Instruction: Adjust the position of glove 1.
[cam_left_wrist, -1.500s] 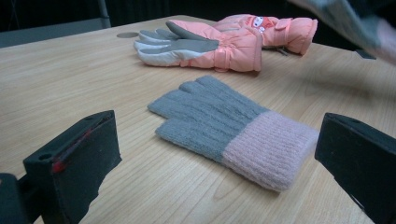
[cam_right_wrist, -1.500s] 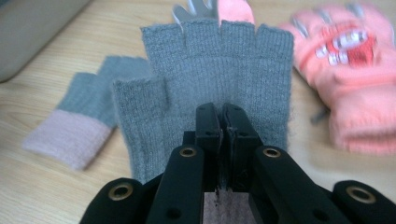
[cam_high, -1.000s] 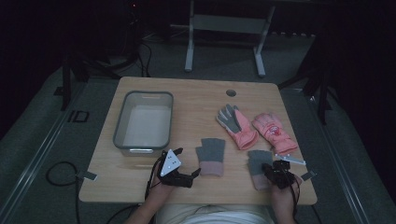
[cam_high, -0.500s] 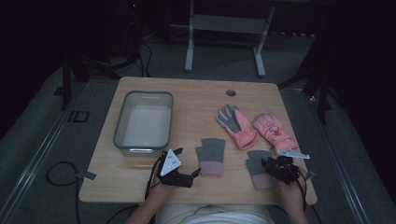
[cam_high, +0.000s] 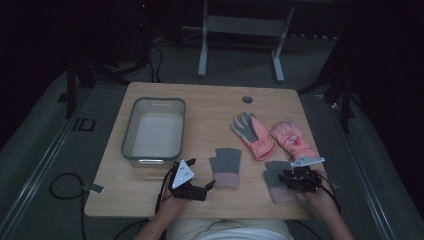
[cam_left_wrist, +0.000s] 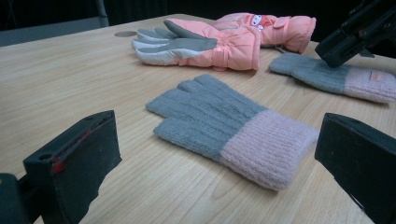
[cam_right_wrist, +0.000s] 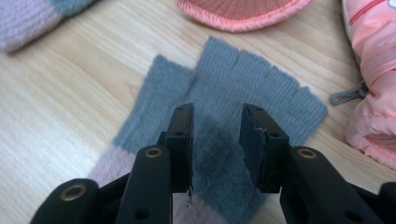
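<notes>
So my right claw (cam_high: 291, 178) was down near the front edge of the worktop (cam_high: 210, 107), toward the right corner, sitting right over the grey knit glove (cam_right_wrist: 243, 93) with the pink cuff. From the right claw's own view the jaws were partly apart with the grey palm showing between them, nothing pinched yet as far as I could tell, tips just above or barely on the knit.

My left claw (cam_high: 210, 186) was also at the front edge, nearer the middle, jaws spread wide and holding nothing. Just beyond it lay the other grey glove (cam_left_wrist: 229, 123), flat on the wood, pink cuff toward me and fingers pointing away.

A bit further back on the right side were the two pink ski gloves (cam_high: 272, 135), side by side, one showing its grey palm and the other lying close to the right edge.

Over on the left half sat the clear plastic bin (cam_high: 154, 131), well apart from all the gloves.
</notes>
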